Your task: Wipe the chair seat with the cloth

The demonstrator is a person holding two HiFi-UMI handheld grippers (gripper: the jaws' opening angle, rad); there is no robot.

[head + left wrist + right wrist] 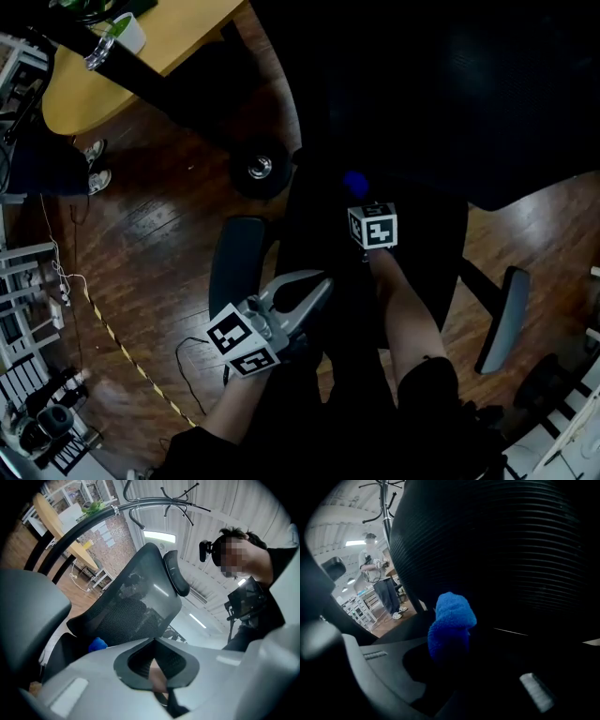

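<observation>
Right gripper view: right tongs (449,654) pinch the blue cloth (451,618) low at the back of the chair seat (431,246); left tongs (155,641) are pressed together, empty. Wiping looks barely begun, so the next move is probably to press the cloth flat and drag it forward. A distant white pot (127,36) holds a plant.

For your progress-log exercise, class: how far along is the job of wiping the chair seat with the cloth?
Done: the blue cloth is picked up, the jaws of the right gripper closed on it. In hand: it is held over the dark chair seat, near the backrest; contact is unclear. Left: the wiping itself, as no wiped area shows. The left gripper is shut, empty.
</observation>
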